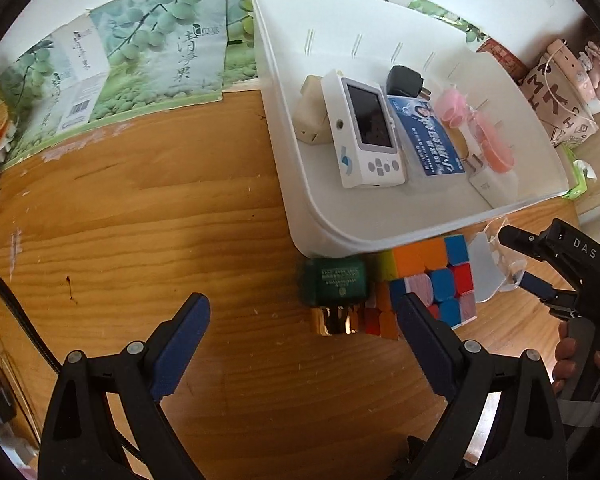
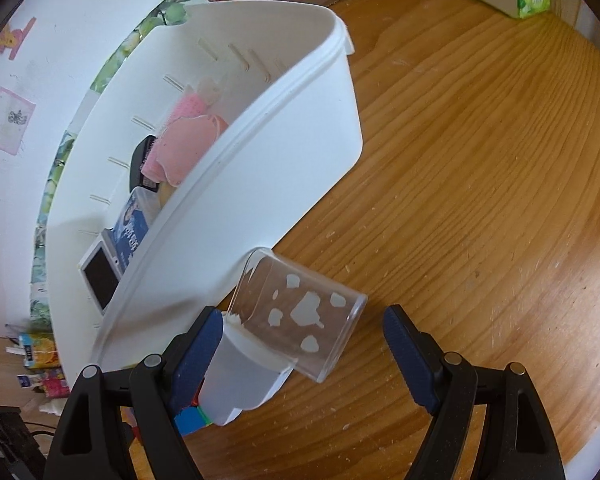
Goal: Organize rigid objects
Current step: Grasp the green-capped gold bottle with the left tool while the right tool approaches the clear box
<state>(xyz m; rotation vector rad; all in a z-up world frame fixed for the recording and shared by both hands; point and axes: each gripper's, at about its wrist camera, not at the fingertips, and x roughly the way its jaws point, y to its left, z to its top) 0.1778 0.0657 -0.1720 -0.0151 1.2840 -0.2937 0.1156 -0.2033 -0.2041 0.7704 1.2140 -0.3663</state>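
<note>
A bin (image 1: 324, 216) sits on the surface (image 1: 140, 220) against the back wall. Inside it lie a handheld device (image 1: 366, 132), a card (image 1: 428, 136) to its right, then a case (image 1: 484, 136). Just before the bin stand a small bottle (image 1: 334, 292), a puzzle cube (image 1: 432, 280) to its right, and a clear cup (image 2: 300, 320) lying tipped beyond that.

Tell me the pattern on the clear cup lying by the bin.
White cow-like blotches on the clear cup, seen best in the right wrist view.
</note>
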